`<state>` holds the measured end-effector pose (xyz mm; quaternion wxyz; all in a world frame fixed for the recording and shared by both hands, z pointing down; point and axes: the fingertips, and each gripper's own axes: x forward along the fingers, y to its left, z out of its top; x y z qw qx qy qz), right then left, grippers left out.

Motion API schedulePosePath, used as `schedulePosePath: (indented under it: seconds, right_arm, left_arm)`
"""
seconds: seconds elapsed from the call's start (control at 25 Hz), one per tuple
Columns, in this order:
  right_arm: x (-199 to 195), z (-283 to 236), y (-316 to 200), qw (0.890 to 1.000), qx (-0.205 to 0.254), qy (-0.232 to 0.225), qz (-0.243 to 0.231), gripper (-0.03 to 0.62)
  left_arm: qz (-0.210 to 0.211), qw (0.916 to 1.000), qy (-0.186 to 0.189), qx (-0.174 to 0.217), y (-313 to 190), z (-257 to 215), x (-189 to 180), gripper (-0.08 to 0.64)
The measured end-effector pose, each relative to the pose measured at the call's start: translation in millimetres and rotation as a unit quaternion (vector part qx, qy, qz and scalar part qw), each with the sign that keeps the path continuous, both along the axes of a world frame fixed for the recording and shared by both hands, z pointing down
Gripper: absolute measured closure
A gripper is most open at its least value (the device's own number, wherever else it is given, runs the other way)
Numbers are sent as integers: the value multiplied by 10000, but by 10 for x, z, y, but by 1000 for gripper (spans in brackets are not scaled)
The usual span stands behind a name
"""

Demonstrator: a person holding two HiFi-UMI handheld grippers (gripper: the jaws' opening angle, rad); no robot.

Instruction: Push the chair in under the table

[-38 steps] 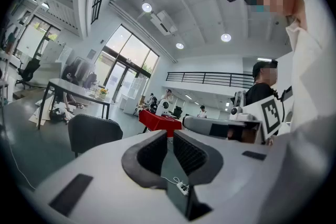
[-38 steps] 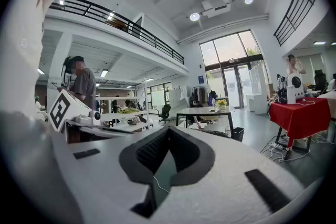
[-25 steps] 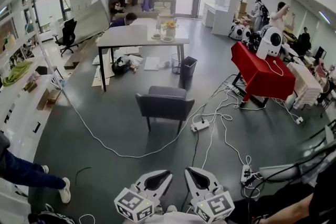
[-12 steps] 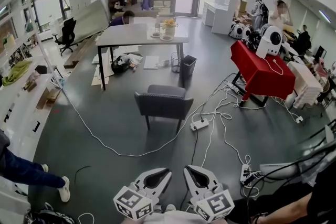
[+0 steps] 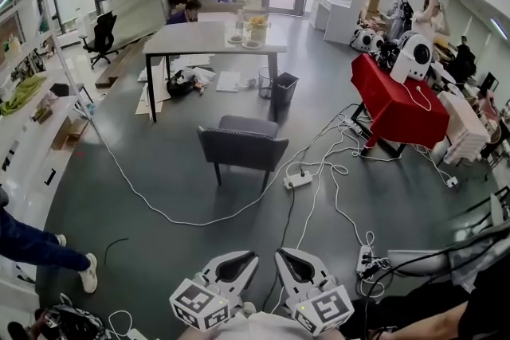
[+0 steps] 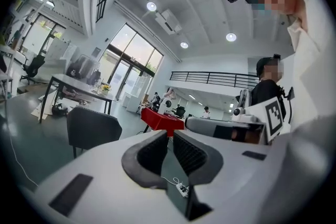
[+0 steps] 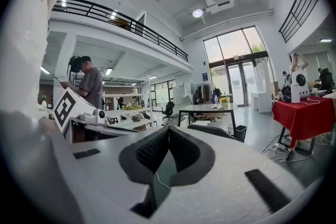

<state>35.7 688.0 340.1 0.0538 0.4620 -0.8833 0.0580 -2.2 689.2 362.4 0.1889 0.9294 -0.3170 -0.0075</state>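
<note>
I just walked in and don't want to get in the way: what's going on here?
A person holds a two-jaw gripper in each hand, facing a dark chair that stands on the open floor, apart from the table beyond it. Neither gripper touches the chair, which is well ahead of them. The left gripper has its jaws slightly apart and empty; the right gripper is shut on nothing. The chair is not yet pushed in.
</note>
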Motion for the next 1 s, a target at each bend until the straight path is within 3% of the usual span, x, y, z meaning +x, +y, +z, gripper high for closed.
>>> schedulePosePath:
  seconds: [0.2, 0.4, 1.0]
  right_arm:
    - [85, 15, -236, 9999, -33, -86, 76, 591]
    - [39, 134, -704, 9999, -41, -91, 80, 591]
    - [-334, 68, -2738, 9989, 158, 35, 437, 591]
  left_arm:
    - [-62, 9999, -46, 86, -258, -122, 10, 515]
    - [-9, 9997, -236, 83, -681, 41, -27, 515]
    - [534, 9976, -253, 371, -2714, -5, -453, 532]
